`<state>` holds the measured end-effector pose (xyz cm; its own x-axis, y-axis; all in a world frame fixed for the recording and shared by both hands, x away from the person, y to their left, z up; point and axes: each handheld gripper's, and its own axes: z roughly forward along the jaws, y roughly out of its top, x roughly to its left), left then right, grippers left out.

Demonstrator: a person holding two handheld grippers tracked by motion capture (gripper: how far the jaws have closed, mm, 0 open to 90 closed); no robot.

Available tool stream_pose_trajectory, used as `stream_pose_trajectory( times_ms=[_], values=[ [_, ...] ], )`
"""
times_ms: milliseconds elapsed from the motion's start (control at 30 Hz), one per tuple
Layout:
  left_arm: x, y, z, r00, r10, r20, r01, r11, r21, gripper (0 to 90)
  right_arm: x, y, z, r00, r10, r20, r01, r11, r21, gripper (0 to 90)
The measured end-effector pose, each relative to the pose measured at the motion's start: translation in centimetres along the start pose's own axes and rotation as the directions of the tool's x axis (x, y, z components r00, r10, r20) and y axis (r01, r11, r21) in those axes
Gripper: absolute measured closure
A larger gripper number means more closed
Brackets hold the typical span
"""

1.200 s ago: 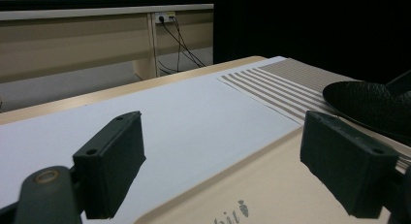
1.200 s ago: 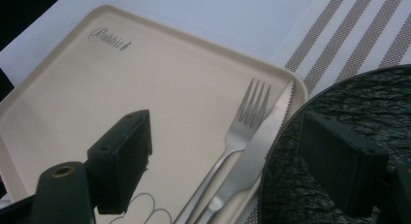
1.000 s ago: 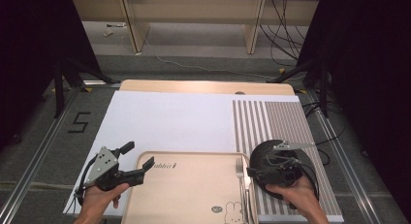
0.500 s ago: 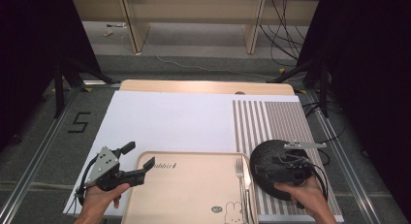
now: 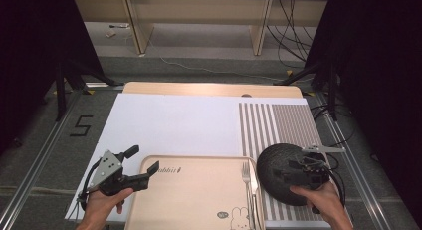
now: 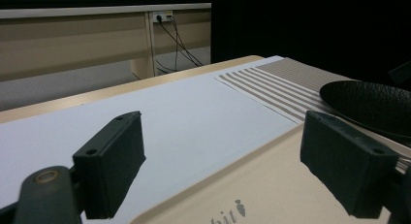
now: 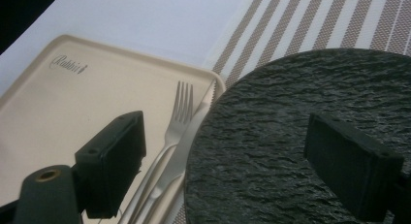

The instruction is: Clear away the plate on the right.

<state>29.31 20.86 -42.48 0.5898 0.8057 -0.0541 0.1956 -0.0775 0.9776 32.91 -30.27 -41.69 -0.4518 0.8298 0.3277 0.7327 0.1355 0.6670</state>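
Placement step: right gripper [image 5: 298, 171], jaws apart, hovered over round black stone-textured plate [image 5: 281, 172] on striped mat [image 5: 278, 123] beside beige tray [image 5: 194, 195]; left gripper [image 5: 137, 168] open at the tray's corner. Next: withdrawal, probably.

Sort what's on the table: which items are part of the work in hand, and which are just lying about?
In hand:
black plate, under the open right claw
beige tray, at the open left claw
fork and knife on the tray's edge beside the plate

Lying about:
striped placemat
white sheet
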Motion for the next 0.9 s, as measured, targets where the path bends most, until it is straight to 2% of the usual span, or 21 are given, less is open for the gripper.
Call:
stream_pose_trajectory(
  times_ms=[300, 400, 633, 900],
  values=[
    [0.1, 0.0, 0.0, 1.0000, -0.005, -0.004, 0.005, 1.0000, 0.000, 15.6, -1.4, -0.3, -0.5, 0.9990, 0.039, 0.021, -0.039, 0.999, -0.005, 16.2],
    [0.1, 0.0, -0.2, 1.0000, -0.001, -0.004, 0.001, 1.0000, -0.001, 15.6, -2.0, -0.4, -0.9, 0.9976, 0.065, 0.025, -0.065, 0.998, -0.019, 16.2],
    [0.1, 0.0, -0.3, 1.0000, -0.002, -0.001, 0.002, 1.0000, -0.005, 15.6, -3.7, -1.1, -1.8, 0.9899, 0.134, 0.046, -0.132, 0.990, -0.040, 16.2],
    [-0.1, 0.0, -0.2, 1.0000, -0.001, 0.003, 0.001, 1.0000, -0.006, 15.6, -4.6, -2.1, -2.8, 0.9814, 0.182, 0.062, -0.178, 0.982, -0.065, 16.3]
  ],
)
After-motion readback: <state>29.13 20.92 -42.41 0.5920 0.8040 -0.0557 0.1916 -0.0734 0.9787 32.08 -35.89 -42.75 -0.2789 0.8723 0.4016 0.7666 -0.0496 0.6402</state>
